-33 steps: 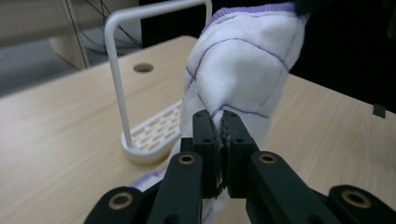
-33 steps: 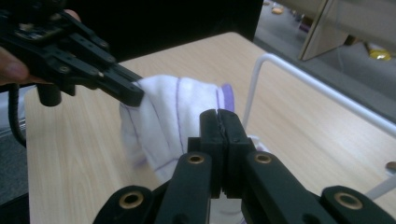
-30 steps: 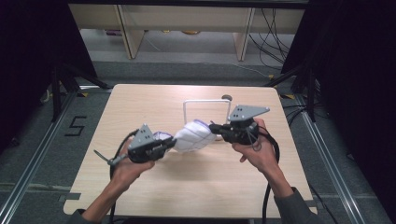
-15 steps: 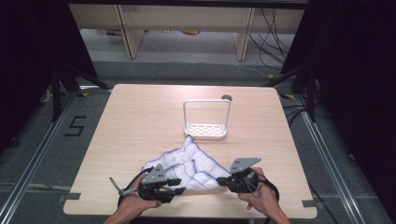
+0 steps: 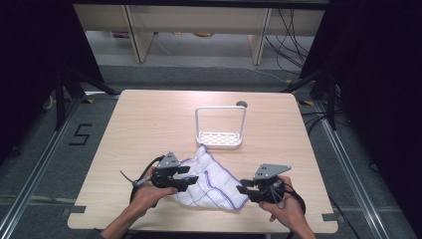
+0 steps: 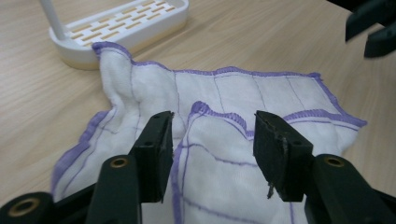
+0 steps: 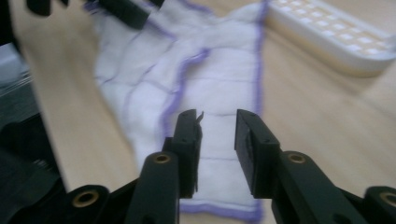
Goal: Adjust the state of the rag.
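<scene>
Cloth (image 5: pixel 209 180) lies crumpled near the bench's (image 5: pixel 149 114) front edge, laid down but not yet spread flat, while left gripper (image 5: pixel 186 180) and right gripper (image 5: pixel 242 189) have just been opening, jaws apart, gripping nothing.

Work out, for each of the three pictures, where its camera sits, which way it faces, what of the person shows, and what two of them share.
High view: above the near edge of the table, looking forward and down; both forearms, left tongs, right tongs.
Left gripper view: on the left tongs, looking along open jaws at the cloth.
Right gripper view: on the right tongs, jaws apart over the cloth.
Shared: both gripper views show the cloth and the white rack.
</scene>
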Available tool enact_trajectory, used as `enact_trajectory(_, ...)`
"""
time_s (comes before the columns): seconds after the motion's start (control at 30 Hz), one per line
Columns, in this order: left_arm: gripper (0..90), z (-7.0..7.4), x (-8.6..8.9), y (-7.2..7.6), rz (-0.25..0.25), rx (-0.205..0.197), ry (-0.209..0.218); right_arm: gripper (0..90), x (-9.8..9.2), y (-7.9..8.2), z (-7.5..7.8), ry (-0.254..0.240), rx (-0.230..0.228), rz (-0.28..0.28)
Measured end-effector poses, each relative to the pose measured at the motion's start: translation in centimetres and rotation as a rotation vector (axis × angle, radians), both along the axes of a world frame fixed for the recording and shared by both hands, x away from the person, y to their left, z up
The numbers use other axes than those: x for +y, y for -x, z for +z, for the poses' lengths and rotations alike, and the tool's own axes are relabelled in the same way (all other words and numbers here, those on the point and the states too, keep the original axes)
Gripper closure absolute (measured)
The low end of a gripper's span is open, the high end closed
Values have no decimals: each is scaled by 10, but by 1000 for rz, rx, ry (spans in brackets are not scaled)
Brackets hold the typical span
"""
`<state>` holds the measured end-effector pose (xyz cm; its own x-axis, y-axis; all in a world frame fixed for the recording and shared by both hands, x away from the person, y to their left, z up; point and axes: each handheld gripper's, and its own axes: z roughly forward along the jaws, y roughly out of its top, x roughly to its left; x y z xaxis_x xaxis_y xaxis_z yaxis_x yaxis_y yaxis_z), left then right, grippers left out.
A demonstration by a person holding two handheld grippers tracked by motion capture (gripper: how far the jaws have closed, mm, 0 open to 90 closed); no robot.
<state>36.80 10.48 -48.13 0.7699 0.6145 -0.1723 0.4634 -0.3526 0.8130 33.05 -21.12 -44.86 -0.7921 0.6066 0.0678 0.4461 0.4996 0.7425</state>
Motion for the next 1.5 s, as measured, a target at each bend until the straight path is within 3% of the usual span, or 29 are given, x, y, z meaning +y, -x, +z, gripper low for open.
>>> enact_trajectory(0.1, 445, -5, -13, -6, -10, 13, -56, 650, -6, -16, 2, 26, -36, -72)
enact_trajectory(0.13, 440, -7, -17, -8, -14, 19, -67, 641, -6, -20, 2, 38, -27, -91)
enact_trajectory(0.27, 435, -14, -30, -14, -25, 31, -110, 628, -10, -37, -5, 59, -15, -123)
enact_trajectory(0.33, 457, -18, -34, -16, -32, 17, -166, 619, -12, -41, -8, 52, -17, -122)
enact_trajectory(0.43, 605, -23, -38, -14, -56, -32, -215, 608, -14, -41, -10, 45, -6, -123)
enact_trajectory(0.5, 756, -22, -39, -12, -53, -65, -232, 608, -14, -41, -10, 39, -8, -116)
enact_trajectory(0.6, 830, -18, -36, -9, -71, -71, -219, 617, -13, -44, -8, 32, -16, -113)
enact_trajectory(0.73, 837, -7, -28, 1, -72, -88, -150, 625, -5, -50, -4, 26, -23, -117)
enact_trajectory(0.83, 836, 5, -18, 17, -82, -93, -84, 624, 7, -59, -1, 37, -17, -111)
enact_trajectory(0.87, 836, 8, -13, 26, -77, -91, -42, 621, 13, -64, -2, 33, -22, -102)
enact_trajectory(1.03, 835, 13, 11, 55, -81, -92, -21, 601, 48, -90, -10, 58, -1, -85)
enact_trajectory(1.07, 835, 10, 15, 61, -72, -91, 8, 600, 55, -94, -12, 67, 15, -77)
enact_trajectory(1.1, 835, 10, 19, 64, -76, -77, 5, 597, 65, -100, -18, 56, 9, -80)
enact_trajectory(1.23, 834, 2, 27, 79, -91, -54, 8, 542, 87, -114, -27, 103, 46, -69)
enact_trajectory(1.27, 833, 0, 28, 81, -94, -50, 6, 528, 92, -117, -30, 95, 59, -73)
enact_trajectory(1.3, 833, -4, 28, 84, -92, -43, 28, 510, 95, -121, -32, 96, 61, -68)
enact_trajectory(1.4, 832, -8, 29, 88, -116, -29, -7, 497, 106, -129, -38, 89, 53, -74)
enact_trajectory(1.43, 832, -10, 27, 89, -113, -28, 16, 491, 109, -131, -39, 98, 70, -66)
enact_trajectory(1.5, 831, -10, 27, 91, -120, -21, 8, 488, 115, -134, -44, 108, 106, -61)
